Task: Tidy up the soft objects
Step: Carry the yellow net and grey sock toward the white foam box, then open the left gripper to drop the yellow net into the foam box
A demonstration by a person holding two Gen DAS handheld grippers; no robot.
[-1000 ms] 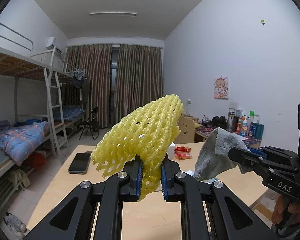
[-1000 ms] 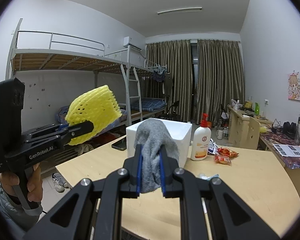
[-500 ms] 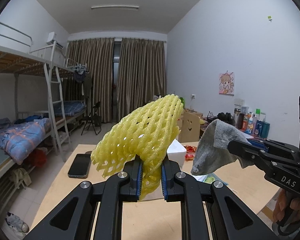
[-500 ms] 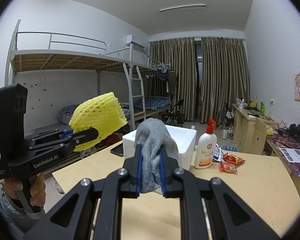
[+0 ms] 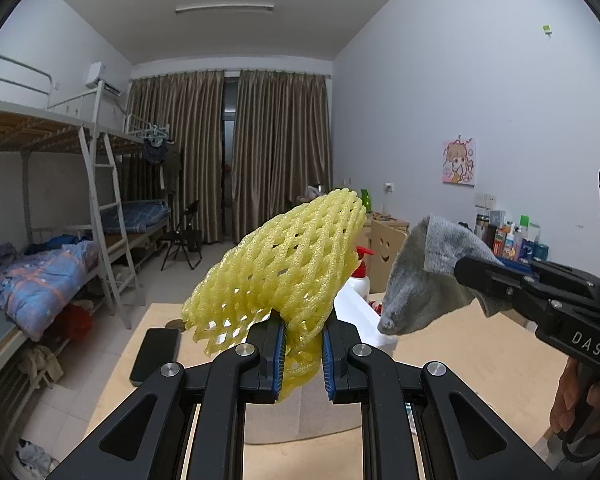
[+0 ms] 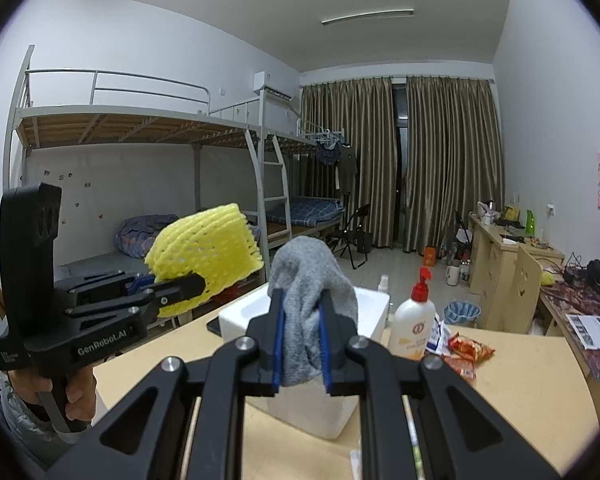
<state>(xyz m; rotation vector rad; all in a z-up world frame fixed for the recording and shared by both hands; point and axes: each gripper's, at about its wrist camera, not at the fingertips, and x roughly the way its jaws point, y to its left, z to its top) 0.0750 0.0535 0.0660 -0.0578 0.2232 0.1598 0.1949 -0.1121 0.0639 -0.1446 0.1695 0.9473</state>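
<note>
A: We hold both soft things up off the surface (image 6: 500, 364), likely for the white foam box (image 6: 374, 312) just ahead. Left claw (image 5: 302, 354) clamps the yellow foam net (image 5: 284, 264).

B: Right claw (image 6: 302, 350) pinches the grey sock (image 6: 312, 280). We count one net, one sock, one box, one lotion bottle (image 6: 412, 324).

On the table (image 6: 520, 384), a pump bottle (image 6: 413, 326) stands right of the foam box (image 6: 370, 312).
</note>
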